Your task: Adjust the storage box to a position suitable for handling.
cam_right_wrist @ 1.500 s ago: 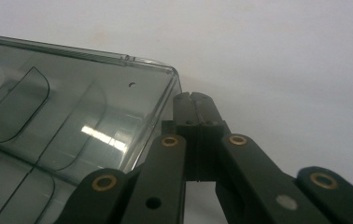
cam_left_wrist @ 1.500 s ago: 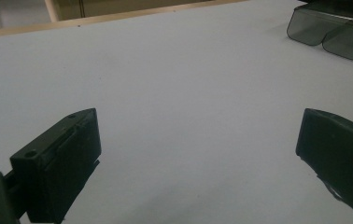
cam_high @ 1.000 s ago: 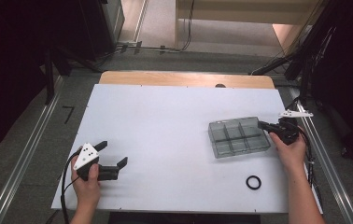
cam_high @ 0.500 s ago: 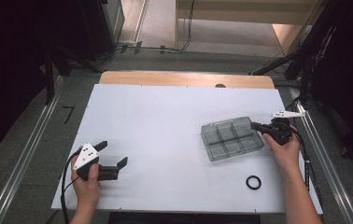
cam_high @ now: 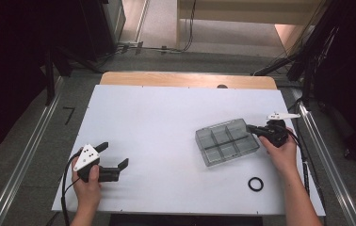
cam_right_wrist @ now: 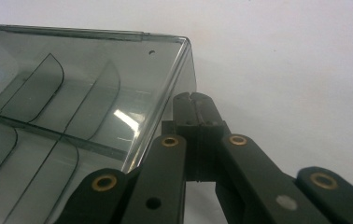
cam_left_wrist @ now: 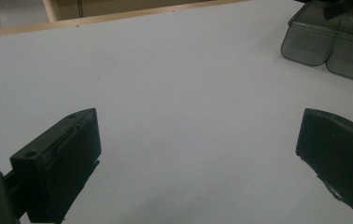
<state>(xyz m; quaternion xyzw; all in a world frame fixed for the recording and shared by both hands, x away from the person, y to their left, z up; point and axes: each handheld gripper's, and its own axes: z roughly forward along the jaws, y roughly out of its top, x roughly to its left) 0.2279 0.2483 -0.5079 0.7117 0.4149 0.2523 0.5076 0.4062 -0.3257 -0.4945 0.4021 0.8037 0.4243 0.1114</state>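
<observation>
**Closed gripper set against corner of compartment box**

A smoke-grey compartment box (cam_high: 227, 141) is seen lying flat on the white surface (cam_high: 166, 122), its long axis running slantwise, up toward the right edge of that surface. At the box's right-hand corner the right gripper (cam_high: 254, 129) is held with its jaws fully closed on each other; in the right gripper view the joined tips (cam_right_wrist: 194, 100) are seen just beside the clear wall of the box (cam_right_wrist: 72, 116), and nothing is clamped between them. Whether the tips actually touch the wall cannot be told. The box therefore lies directly ahead of and to the left of this gripper, which is judged to be by far the nearer one for any push or slide. Well apart from the box, toward the near left corner, the left gripper (cam_high: 115, 155) is held low with its jaws spread wide and empty. A black ring (cam_high: 255, 183) is seen lying near the box, on its near side, untouched.
</observation>
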